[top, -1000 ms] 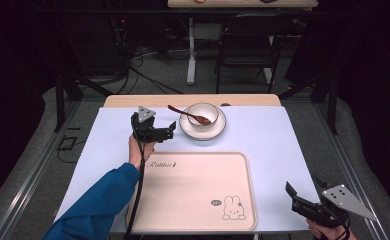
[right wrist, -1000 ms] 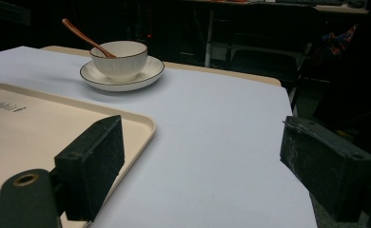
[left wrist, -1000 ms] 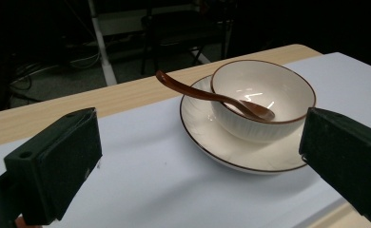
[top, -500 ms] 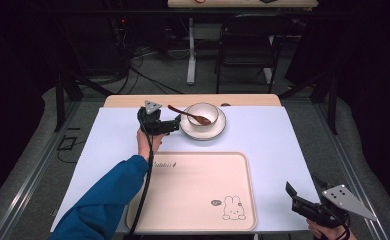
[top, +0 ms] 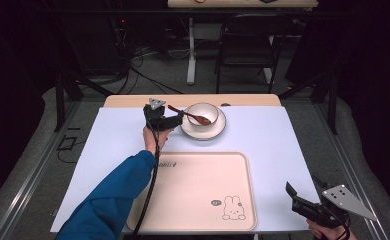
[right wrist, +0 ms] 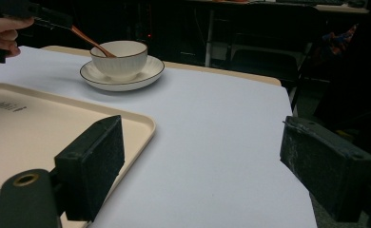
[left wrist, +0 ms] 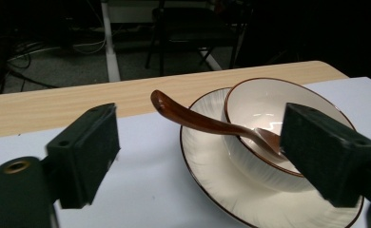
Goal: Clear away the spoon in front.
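A white bowl (top: 203, 113) stands on a white brown-rimmed saucer (top: 203, 131) at the table's far middle. A brown spoon (top: 185, 114) rests in the bowl with its handle sticking out to the left. My left gripper (top: 175, 120) is open just left of the saucer, under the handle's end. In the left gripper view the spoon (left wrist: 198, 121) lies ahead between the wide-apart jaws of that gripper (left wrist: 205, 147), untouched, with the bowl (left wrist: 269, 104) behind the right jaw. My right gripper (top: 303, 194) is open and empty near the front right corner; its view (right wrist: 207, 166) faces bare cloth.
A large beige tray (top: 198, 192) with a rabbit print lies at the front middle, and its corner (right wrist: 126, 123) is beside my right gripper's left jaw. A pale cloth (top: 268, 145) covers the table. A wooden strip (top: 133, 101) runs along the far edge.
My left gripper has moved right and farther back, coming up to the spoon's handle beside the saucer. The right gripper has stayed where it was.
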Demonstrator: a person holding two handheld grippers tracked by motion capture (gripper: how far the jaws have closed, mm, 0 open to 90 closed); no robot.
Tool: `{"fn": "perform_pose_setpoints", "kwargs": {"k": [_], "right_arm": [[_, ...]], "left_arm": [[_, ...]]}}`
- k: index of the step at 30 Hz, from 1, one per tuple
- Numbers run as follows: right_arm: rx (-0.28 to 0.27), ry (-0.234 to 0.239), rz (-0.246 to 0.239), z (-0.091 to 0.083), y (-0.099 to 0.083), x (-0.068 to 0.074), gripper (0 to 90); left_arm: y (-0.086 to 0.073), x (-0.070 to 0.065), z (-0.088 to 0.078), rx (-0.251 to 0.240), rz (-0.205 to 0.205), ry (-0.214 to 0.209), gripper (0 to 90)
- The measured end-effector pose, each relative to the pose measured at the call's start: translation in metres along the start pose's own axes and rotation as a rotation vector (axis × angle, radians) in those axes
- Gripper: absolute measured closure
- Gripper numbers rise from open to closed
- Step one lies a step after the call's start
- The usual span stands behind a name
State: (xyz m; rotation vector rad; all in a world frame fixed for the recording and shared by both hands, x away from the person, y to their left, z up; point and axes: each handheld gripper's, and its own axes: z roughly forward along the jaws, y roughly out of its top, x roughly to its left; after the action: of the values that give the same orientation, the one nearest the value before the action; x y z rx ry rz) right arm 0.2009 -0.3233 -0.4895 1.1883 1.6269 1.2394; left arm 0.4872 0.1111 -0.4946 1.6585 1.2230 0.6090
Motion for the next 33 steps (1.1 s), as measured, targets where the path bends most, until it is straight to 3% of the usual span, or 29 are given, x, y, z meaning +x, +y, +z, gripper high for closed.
{"fn": "perform_pose_setpoints", "kwargs": {"k": [14,19,26,33], "right_arm": [[0.001,-0.001,0.0,0.0,0.0,0.0,14.1],[0.0,-0.001,0.0,0.0,0.0,0.0,14.1],[0.0,-0.002,0.001,0.0,0.0,0.0,14.1],[0.001,-0.003,0.001,0.0,0.0,0.0,14.1]], "left_arm": [[-0.002,-0.003,0.015,0.003,-0.026,0.002,31.5],[-0.003,-0.002,0.021,0.009,-0.058,0.012,35.7],[-0.005,-0.001,0.024,-0.027,-0.086,0.013,45.8],[-0.007,0.0,0.025,-0.027,-0.082,0.021,53.7]]}}
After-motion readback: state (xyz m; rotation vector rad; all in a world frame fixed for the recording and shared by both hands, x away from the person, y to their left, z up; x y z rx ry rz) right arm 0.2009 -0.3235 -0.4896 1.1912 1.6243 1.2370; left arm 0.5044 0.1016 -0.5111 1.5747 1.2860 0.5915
